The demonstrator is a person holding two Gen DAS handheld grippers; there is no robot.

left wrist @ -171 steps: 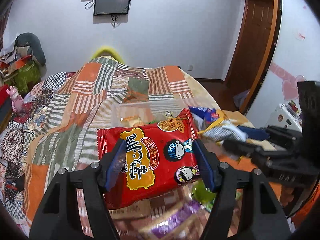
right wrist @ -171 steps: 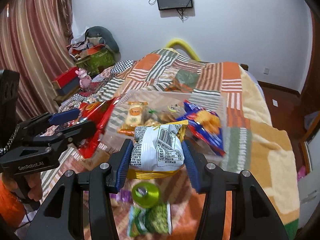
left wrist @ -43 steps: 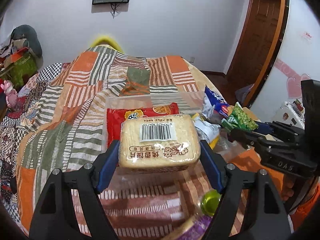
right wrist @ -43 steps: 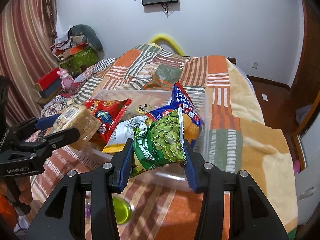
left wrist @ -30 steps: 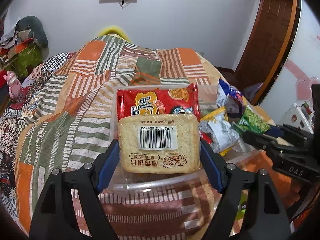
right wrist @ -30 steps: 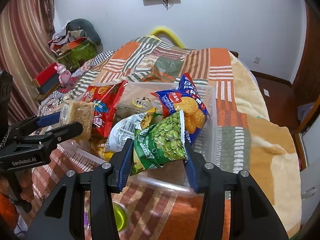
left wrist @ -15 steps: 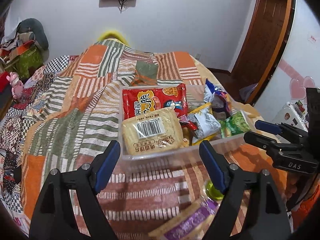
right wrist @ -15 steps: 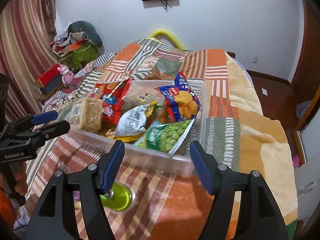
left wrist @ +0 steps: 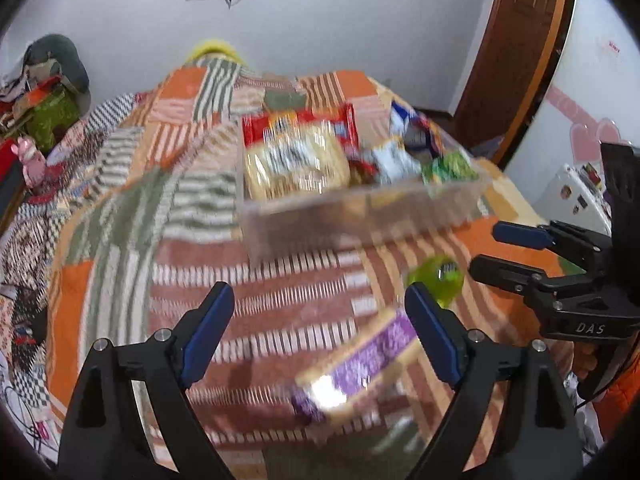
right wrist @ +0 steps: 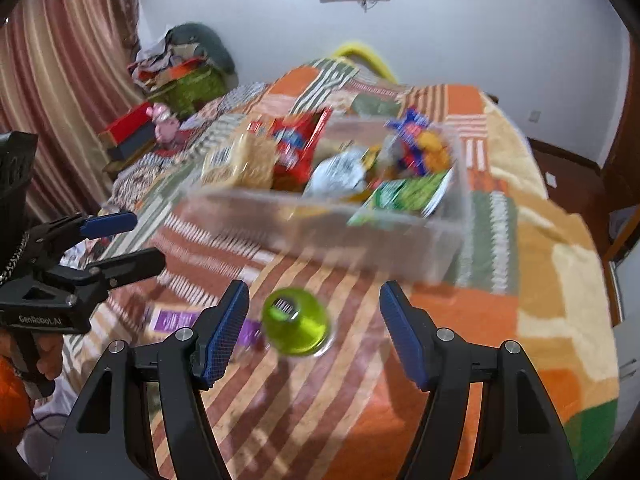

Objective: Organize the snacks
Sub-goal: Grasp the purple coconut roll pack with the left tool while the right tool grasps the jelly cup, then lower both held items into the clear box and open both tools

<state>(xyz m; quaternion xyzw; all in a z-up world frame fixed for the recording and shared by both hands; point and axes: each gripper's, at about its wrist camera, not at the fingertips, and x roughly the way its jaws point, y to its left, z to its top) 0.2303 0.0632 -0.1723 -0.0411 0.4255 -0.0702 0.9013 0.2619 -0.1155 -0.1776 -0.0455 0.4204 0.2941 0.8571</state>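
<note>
Bed: the patchwork bedspread [left wrist: 120, 216] is the work surface, so everything lies on it.
Container: the clear bin [right wrist: 332, 224] sits at the far middle, the collecting place; it already holds the toast pack [left wrist: 296, 168], red bag [right wrist: 298, 142], blue bag [right wrist: 416, 140] and green pea bag [right wrist: 404, 196].
Leftovers: the purple packet [left wrist: 360, 360] and green jelly cup [right wrist: 294, 322] lie near, outside the bin, apparently next to go in.
Left gripper [left wrist: 320, 336]: fingers spread, empty, low over the bedspread with the purple packet just right of centre, likely its target.
Right gripper [right wrist: 314, 328]: fingers released and wide, empty, with the jelly cup between them but not touched.
</note>
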